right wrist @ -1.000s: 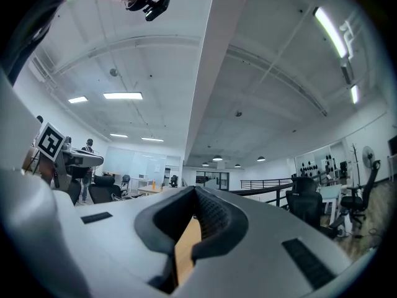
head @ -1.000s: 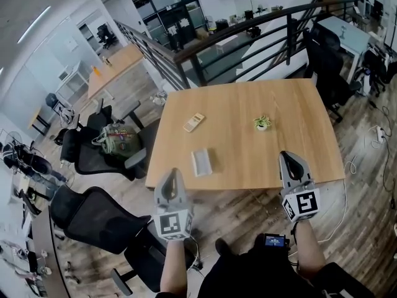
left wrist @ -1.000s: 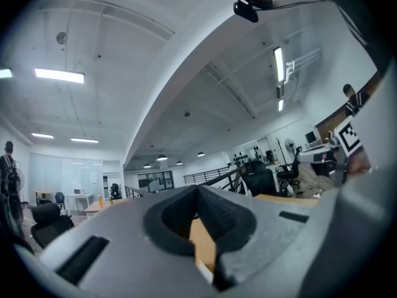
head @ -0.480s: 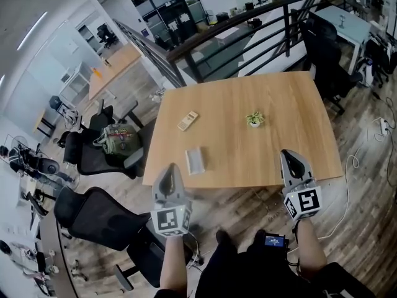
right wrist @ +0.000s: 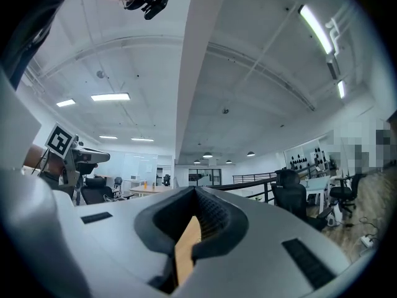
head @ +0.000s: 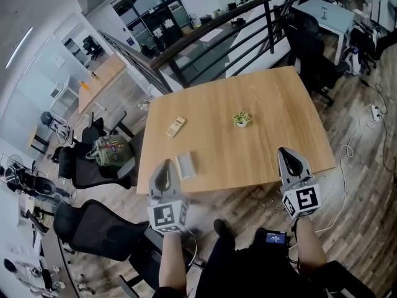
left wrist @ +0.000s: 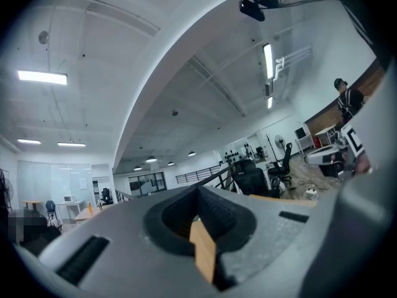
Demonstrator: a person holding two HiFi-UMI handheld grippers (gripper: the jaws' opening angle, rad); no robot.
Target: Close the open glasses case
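1. The glasses case is seen lying flat on the wooden desk, near the desk's near-left corner, at roughly 8 o'clock from the desk's centre. It is too small in the head view for the lid position to be made out.
2. The left gripper is clenched, with the jaw tips met and nothing between them. Only a strip of desk wood is seen through the gap behind the tips in the left gripper view.
3. The left gripper is held at the desk's near edge, just beside the case at its 9 o'clock in the head view. No contact with the case is seen.
4. The right gripper is also clenched and empty. It is held near the desk's near-right edge, at 3 o'clock from the case and well apart from it.
5. A small remote-like bar is seen at 11 o'clock from the case.
6. A small potted plant is seen at 2 o'clock from the case, near the desk's centre.
7. Off the desk, a green bag is seen on a black chair at 9 o'clock, and a dark railing runs behind at 12 o'clock.
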